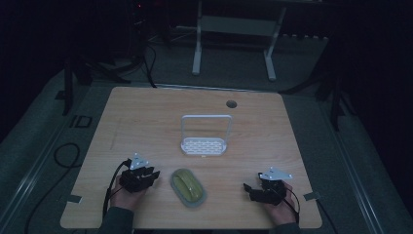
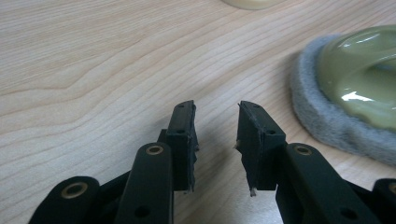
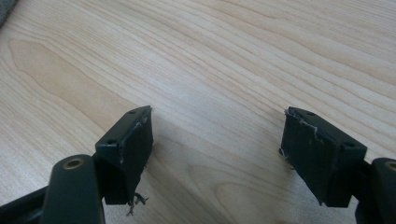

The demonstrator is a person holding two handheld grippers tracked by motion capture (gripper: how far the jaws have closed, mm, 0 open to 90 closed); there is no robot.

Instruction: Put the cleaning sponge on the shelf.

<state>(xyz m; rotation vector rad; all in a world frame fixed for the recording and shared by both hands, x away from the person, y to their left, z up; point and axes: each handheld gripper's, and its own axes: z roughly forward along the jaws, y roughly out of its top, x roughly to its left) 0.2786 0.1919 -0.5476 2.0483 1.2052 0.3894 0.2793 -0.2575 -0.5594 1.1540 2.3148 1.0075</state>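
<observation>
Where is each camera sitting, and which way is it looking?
High view: above the table, looking forward and down; both hands, the left gripper and right gripper show.
Left gripper view: rides the left gripper, looking at the green dish on its grey pad.
Right gripper view: rides the right gripper, facing bare wood.
Shared: the dish appears from above too.

In the left gripper view, the green dish (image 2: 362, 77) on its grey felt pad (image 2: 327, 123) was cut off by the right edge, and a pale object (image 2: 252, 3) was cropped by the top edge beyond identification. In the right gripper view, a grey corner (image 3: 5, 9) at top left was too cropped to identify. In the high view, both forearms ran off the bottom edge, and darkness obscured the surroundings of the table (image 1: 146, 112).
</observation>
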